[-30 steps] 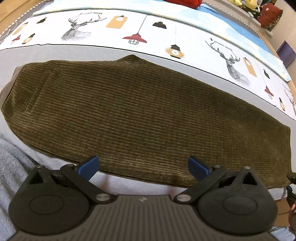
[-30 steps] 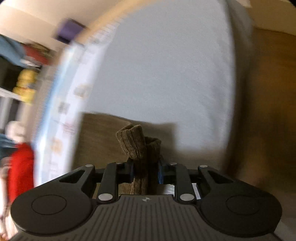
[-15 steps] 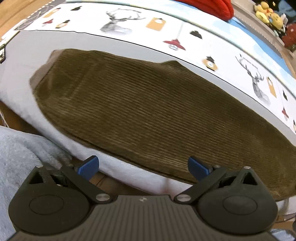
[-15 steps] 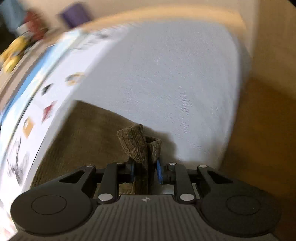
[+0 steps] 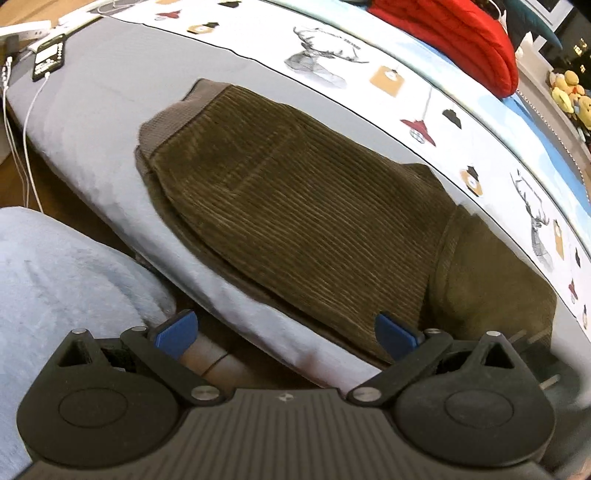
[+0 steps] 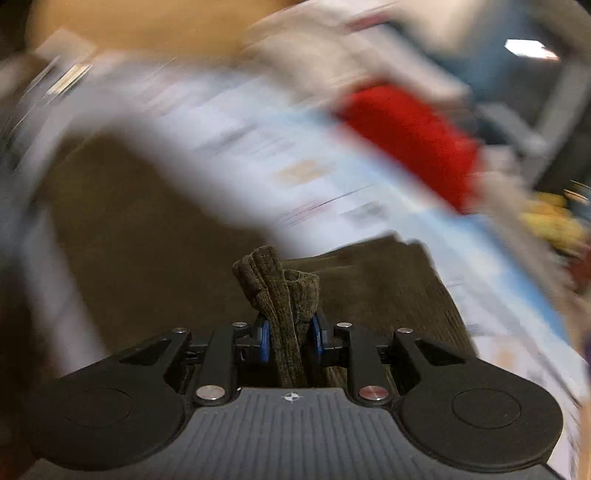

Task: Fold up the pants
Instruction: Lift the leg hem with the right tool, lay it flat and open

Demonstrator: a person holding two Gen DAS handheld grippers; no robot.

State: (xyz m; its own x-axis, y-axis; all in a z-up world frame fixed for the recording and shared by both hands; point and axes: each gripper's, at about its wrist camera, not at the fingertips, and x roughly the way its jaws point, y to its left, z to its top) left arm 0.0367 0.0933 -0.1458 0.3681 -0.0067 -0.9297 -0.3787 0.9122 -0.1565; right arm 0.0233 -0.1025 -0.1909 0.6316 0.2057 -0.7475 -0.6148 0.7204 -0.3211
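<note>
Left wrist view: left gripper (image 5: 286,332) wide open, blue pads (image 5: 176,331) far apart, nothing between them, hovering at the near edge of the bed (image 5: 92,122). Brown corduroy pants (image 5: 295,221) flat on the grey sheet, waistband (image 5: 173,114) toward the far left, a folded-over portion lying on top at the right end. Beyond the pants, a printed quilt (image 5: 406,85) with deer and lamps; a red jacket (image 5: 454,33) further back; plush toys (image 5: 569,92) at the far right. Phone (image 5: 48,56) with a white cable (image 5: 27,133) at the bed's left corner. Light blue fleece (image 5: 55,288) at lower left, close beside the gripper.

Right wrist view: heavily blurred. Right gripper (image 6: 291,338) clamped tight on a bunched end of the pants (image 6: 284,291), cloth sticking up past the blue pads (image 6: 263,341). More brown cloth spread below and behind. Red blur of the jacket (image 6: 410,136) at upper right, quilt (image 6: 258,155) as a pale streak.
</note>
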